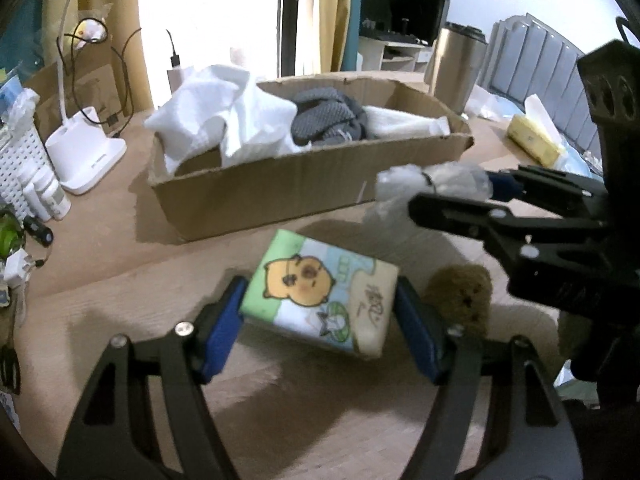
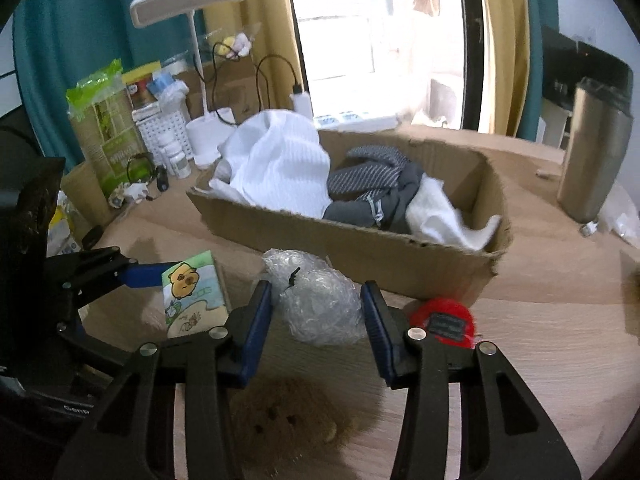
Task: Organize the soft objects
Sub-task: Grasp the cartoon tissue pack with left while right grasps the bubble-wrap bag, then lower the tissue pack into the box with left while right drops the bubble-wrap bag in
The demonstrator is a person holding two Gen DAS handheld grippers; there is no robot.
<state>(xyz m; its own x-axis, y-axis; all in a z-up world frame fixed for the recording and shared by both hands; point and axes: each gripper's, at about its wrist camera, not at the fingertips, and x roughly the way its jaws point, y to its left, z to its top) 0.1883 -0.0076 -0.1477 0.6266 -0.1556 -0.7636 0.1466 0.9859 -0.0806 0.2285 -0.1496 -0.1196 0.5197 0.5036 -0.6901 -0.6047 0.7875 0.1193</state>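
My left gripper is shut on a soft cloth book printed with a cartoon bear; both blue pads press its sides and it hangs tilted just over the table. In the right wrist view that book shows at the left with one blue finger against it. My right gripper is shut on a crumpled bubble-wrap bundle, pads at either side. The left wrist view shows this gripper at the right, the bundle in its tips. A brown plush lies on the table under the right gripper.
A long cardboard box stands just behind, holding white towels and grey garments. A red tape measure lies by the right finger. A white desk lamp stands at the left, a steel tumbler and a yellow tissue pack at the right.
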